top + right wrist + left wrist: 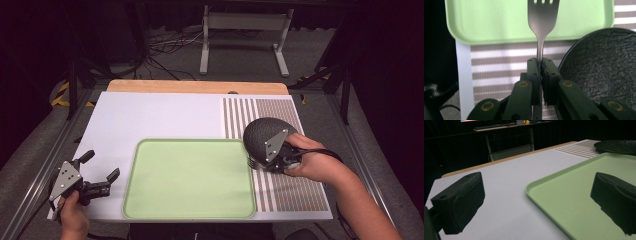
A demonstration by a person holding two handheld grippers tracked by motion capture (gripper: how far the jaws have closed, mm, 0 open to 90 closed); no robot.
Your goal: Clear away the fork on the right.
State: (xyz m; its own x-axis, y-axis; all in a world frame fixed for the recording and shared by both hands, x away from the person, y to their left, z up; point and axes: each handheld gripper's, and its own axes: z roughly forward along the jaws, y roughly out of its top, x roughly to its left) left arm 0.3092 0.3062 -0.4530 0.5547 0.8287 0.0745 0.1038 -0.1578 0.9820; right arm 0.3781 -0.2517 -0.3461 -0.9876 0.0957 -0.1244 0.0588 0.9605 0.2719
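Where right gripper [541,62] clamps: fork [541,22], tines toward tray [486,22]

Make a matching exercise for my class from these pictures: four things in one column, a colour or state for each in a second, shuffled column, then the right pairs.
Things:
1. tray
2. fork
3. left gripper
4. plate

Descriptions:
A. open, holding nothing
B. black, on the striped mat
C. light green, empty
D. clamped in the right gripper

Pairs: 1-C, 2-D, 3-A, 4-B

Bare green tray [190,180] offers room; black plate [261,134] crowds its right.
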